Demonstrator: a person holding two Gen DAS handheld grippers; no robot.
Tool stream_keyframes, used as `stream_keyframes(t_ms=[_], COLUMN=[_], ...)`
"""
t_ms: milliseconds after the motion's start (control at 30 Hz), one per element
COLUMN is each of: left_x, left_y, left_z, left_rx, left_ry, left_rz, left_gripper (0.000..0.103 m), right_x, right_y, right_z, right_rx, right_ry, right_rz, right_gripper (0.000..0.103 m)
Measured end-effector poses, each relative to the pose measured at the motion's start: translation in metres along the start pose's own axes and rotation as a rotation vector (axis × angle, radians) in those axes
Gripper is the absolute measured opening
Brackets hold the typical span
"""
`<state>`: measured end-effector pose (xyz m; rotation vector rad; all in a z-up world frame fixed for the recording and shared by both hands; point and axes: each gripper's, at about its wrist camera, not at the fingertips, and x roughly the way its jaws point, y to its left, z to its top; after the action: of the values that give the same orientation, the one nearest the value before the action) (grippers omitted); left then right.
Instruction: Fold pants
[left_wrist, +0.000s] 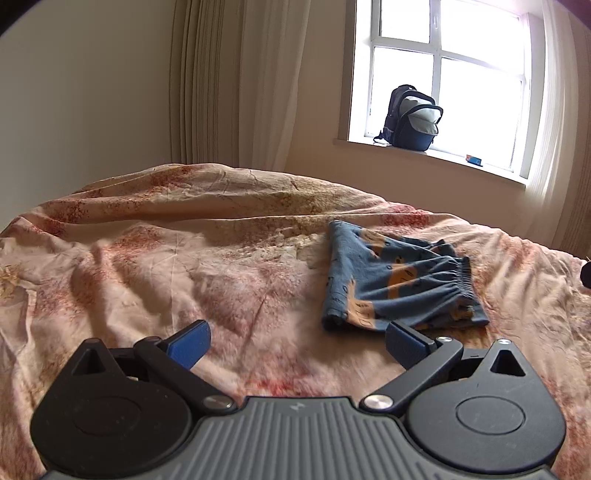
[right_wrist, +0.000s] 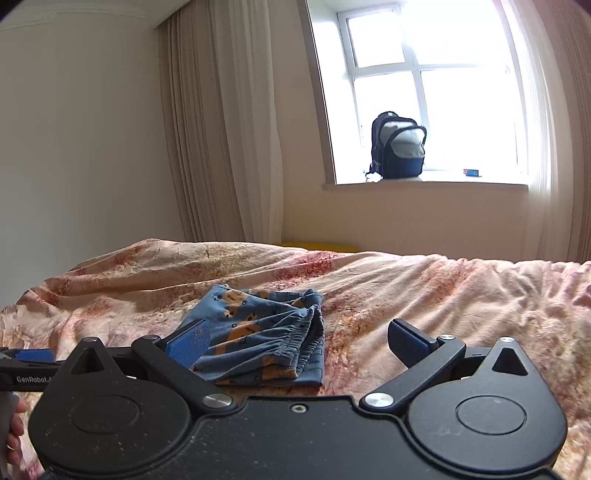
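Small blue pants with orange prints lie folded into a compact bundle on the bed, elastic waistband on the right side. In the left wrist view my left gripper is open and empty, the pants just ahead of its right finger. In the right wrist view the pants lie just ahead of my open, empty right gripper, toward its left finger. The left gripper shows at the left edge there.
The bed is covered by a wrinkled beige and red floral sheet. A dark backpack and a small blue box sit on the windowsill beyond the bed. Curtains hang left of the window.
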<state>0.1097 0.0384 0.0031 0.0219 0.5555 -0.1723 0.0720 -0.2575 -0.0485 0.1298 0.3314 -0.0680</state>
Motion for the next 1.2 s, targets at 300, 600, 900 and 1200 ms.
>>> stream_keyframes(t_ms=[300, 600, 900, 1200], left_x=[-0.04, -0.04, -0.033, -0.031], left_y=[-0.013, -0.02, -0.018, -0.019], left_z=[-0.021, -0.038, -0.041, -0.042], left_rx=[0.032, 0.085, 0.083, 0.096], left_ry=[-0.039, -0.016, 0.013, 0.023], left_rz=[0.005, 0.041, 0.05, 0.053], left_gripper=[0.103, 0.103, 0.103, 0.103], right_x=[-0.045, -0.051, -0.039, -0.035], right_y=[0.009, 0.011, 0.006, 0.006], right_z=[-0.023, -0.034, -0.04, -0.041], right_rx=[-0.02, -0.027, -0.008, -0.002], right_ry=[-0.033, -0.005, 0.038, 0.059], right_rz=[-0.021, -0.032, -0.034, -0.029], right_gripper=[0.102, 0.102, 0.102, 0.102])
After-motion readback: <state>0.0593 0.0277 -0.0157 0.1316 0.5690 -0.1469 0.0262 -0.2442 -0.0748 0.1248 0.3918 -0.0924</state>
